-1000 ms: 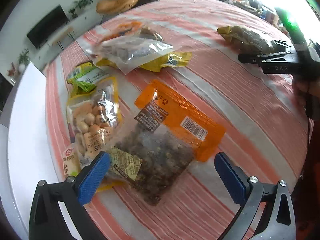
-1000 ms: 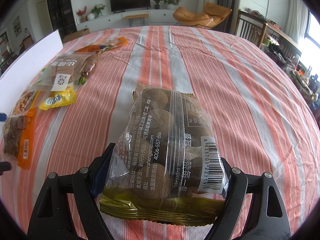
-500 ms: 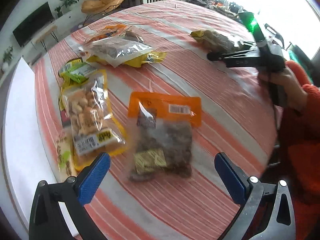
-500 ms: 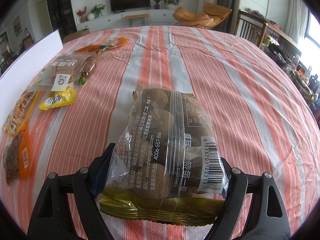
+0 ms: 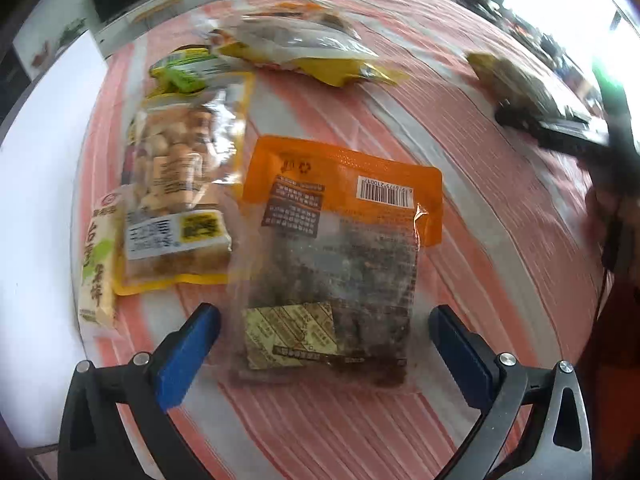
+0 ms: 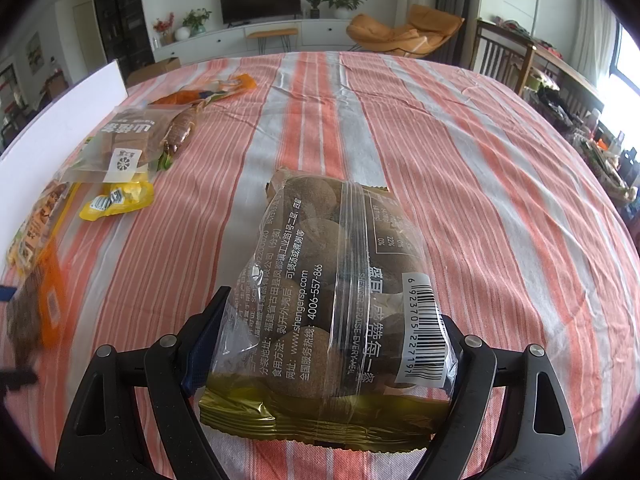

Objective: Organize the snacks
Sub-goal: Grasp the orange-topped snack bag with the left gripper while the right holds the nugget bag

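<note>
My left gripper is open, its blue pads on either side of the near end of an orange-topped clear bag of dark snacks lying flat on the striped cloth. My right gripper has its jaws wide around a clear bag of round brown fruits with a gold edge, which rests on the cloth; I cannot tell if the pads press it. That bag and the right gripper show blurred in the left wrist view.
A yellow bag of pale nuts and a thin white-green pack lie left of the orange bag. A clear and yellow pile lies beyond. A white board borders the table's left side.
My left gripper has moved closer to the orange bag, which now lies between the pads. The right gripper and its bag have not moved.
</note>
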### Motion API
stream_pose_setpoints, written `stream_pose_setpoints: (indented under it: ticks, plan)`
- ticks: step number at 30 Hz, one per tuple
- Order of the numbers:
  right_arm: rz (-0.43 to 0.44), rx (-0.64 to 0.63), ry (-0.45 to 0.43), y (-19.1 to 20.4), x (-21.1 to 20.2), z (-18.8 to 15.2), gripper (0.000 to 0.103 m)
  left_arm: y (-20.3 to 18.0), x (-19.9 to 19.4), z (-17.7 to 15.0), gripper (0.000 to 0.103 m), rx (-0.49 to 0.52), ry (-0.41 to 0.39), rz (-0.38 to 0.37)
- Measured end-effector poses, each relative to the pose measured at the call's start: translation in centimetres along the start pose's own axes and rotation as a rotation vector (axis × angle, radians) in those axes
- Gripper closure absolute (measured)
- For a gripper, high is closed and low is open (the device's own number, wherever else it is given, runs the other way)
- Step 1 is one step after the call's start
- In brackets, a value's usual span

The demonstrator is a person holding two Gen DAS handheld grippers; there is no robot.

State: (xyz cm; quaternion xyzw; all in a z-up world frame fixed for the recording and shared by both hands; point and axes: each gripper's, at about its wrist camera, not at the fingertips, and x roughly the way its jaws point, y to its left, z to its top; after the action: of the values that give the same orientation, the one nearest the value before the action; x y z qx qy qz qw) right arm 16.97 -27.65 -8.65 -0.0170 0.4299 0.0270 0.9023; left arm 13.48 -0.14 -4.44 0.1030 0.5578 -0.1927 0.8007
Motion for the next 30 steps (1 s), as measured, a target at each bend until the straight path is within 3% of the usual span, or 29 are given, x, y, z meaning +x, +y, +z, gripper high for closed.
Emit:
stream_pose_setpoints:
  ticks: [2,6,7,9,11,13,18,22,24,26,30]
  plan:
    - [0.0,0.0,0.0,0.0,0.0,0.0,0.016,-0.1,-0.3,-0.2,0.007,0.0,-0.016,0.004]
    - [0.019,-0.019,0.017,0.0,0.0,0.1,0.016,0.5,-2.1,-1.5,0.036,-0.037,-0.059,-0.034]
    - [0.04,-0.033,0.055,-0.1,0.0,0.4,0.016,0.9,-2.4,-1.8,0.038,-0.073,-0.066,-0.061]
    - [0.105,-0.032,0.151,-0.7,-0.1,1.2,0.016,1.1,-2.9,-3.0,0.038,-0.107,-0.088,-0.043]
    - [0.228,0.048,0.225,-2.3,-0.6,2.2,0.017,1.0,-3.3,-4.1,0.038,-0.143,-0.113,-0.034]
    - [0.297,0.128,0.245,-4.1,-1.7,3.6,0.017,0.6,-3.6,-4.8,0.038,-0.163,-0.127,-0.013]
    - [0.211,0.039,0.326,-3.5,-2.5,6.3,0.017,-0.2,-3.6,-5.6,0.038,-0.21,-0.172,-0.014]
    - [0.13,-0.09,0.463,-0.6,-0.1,4.9,0.017,0.6,-3.4,-5.6,0.038,-0.259,-0.187,-0.008]
    - [0.113,-0.08,0.44,-0.6,0.1,4.7,0.024,0.7,-3.4,-5.7,0.038,-0.275,-0.187,0.012]
    - [0.125,-0.06,0.382,-0.9,-0.8,5.0,0.04,0.6,-3.5,-5.9,0.038,-0.278,-0.191,0.028]
    - [0.144,-0.05,0.328,-1.2,-2.9,5.3,0.042,0.4,-3.7,-5.8,0.038,-0.267,-0.196,0.055]
